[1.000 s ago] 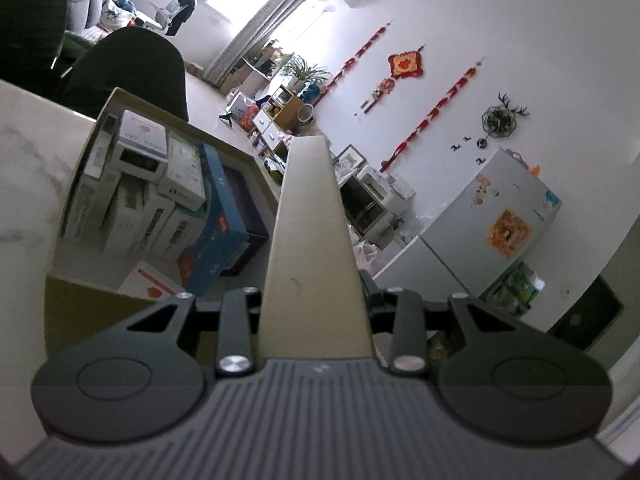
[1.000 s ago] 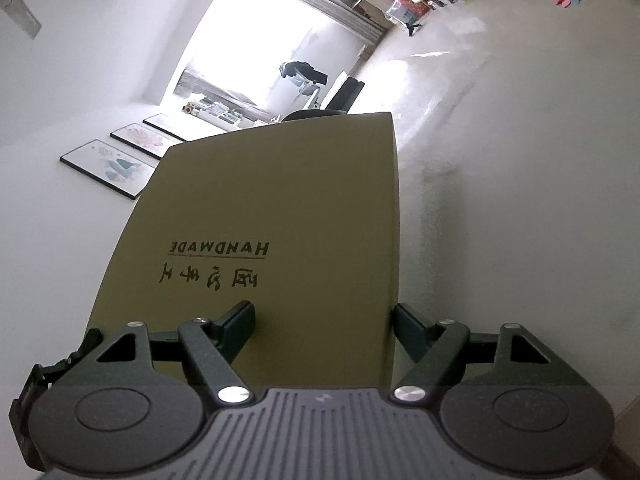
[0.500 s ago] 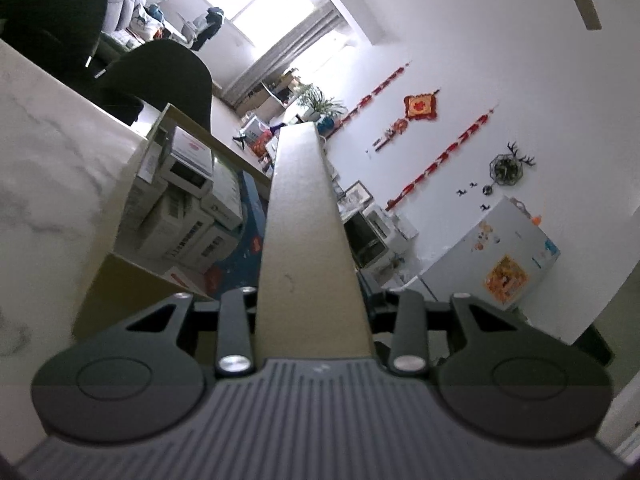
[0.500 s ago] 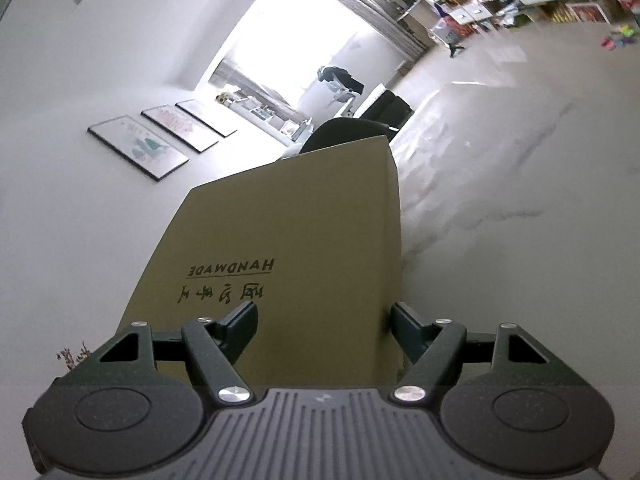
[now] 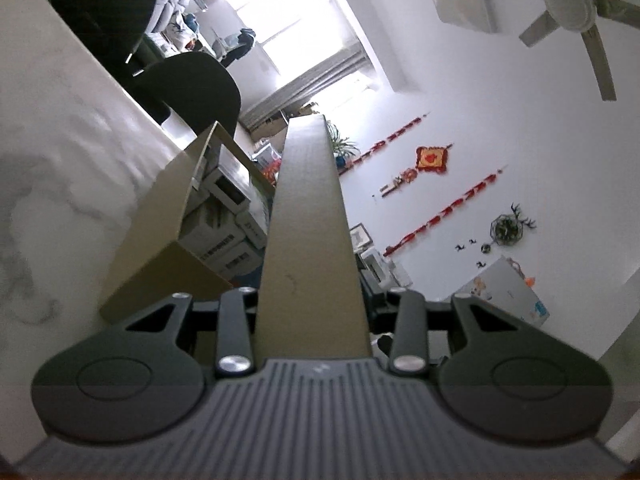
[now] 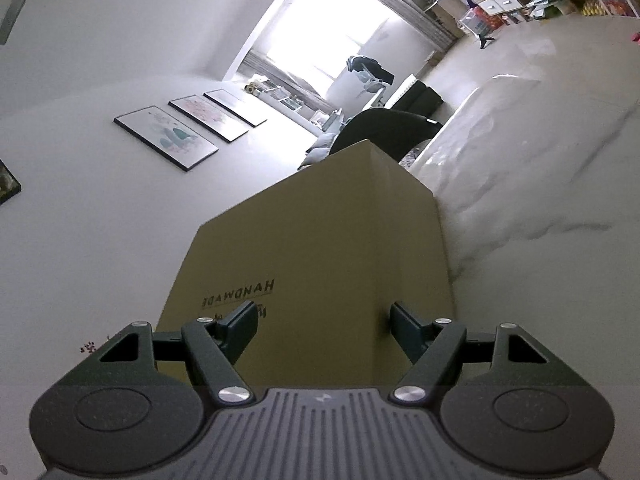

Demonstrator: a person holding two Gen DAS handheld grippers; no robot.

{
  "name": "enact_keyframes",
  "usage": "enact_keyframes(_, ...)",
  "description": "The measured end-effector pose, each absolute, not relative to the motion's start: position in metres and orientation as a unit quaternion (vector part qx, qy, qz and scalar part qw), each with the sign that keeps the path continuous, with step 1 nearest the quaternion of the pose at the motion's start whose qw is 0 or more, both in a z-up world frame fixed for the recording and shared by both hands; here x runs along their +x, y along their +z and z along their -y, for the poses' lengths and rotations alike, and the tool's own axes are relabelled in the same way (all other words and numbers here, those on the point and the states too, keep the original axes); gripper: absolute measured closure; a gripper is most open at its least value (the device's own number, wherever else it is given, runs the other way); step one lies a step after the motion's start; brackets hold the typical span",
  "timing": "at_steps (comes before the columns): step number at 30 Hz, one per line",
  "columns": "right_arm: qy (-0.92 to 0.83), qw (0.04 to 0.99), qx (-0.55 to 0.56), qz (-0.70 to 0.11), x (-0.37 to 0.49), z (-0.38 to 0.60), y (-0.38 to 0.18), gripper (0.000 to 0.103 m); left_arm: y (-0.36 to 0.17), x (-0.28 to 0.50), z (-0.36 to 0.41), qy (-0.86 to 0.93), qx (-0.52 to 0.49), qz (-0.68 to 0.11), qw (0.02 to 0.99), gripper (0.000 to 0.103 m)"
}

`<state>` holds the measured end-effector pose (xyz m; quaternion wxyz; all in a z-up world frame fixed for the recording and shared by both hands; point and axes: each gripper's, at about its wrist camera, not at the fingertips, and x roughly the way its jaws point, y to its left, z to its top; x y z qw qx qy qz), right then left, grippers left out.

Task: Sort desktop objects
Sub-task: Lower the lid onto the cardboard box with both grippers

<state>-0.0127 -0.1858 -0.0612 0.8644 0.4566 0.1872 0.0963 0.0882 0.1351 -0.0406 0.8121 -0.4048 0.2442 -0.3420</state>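
Your left gripper (image 5: 312, 312) was clamped on a tall brown cardboard flap (image 5: 310, 220) that ran straight out between its jaws, edge-on to the camera. To the left of those jaws sat the open brown cardboard box (image 5: 160, 220) on the white marbled tabletop (image 5: 60, 140), packed with small white printed cartons (image 5: 224, 236) — the sorted goods looked already inside. Your right gripper (image 6: 324, 326) had its jaws apart, one on each side of the box's plain outer wall, the brown cardboard face stamped HANDMADE (image 6: 320, 260), which filled the space directly ahead of them; whether the pads touched the card I could not tell. Beyond and to the right of those jaws lay more bare tabletop. This read as the closing step: the sorting seemed done and the lid flaps were being dealt with. The next move probably called for folding the held flap down over the cartons — with the right jaws steadying the wall so the box would not slide.
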Motion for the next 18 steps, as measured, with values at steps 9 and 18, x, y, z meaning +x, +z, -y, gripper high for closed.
enact_keyframes(9,0.097,0.849,0.483,-0.192,-0.025,0.185,-0.073,0.027,-0.061,0.090,-0.144,-0.327,-0.447,-0.251,0.794,0.063)
enact_keyframes(18,0.124,0.831,0.497,-0.216,-0.043,0.179,-0.087,0.037,-0.069,0.088,-0.148,-0.293,-0.449,-0.261,0.803,0.051)
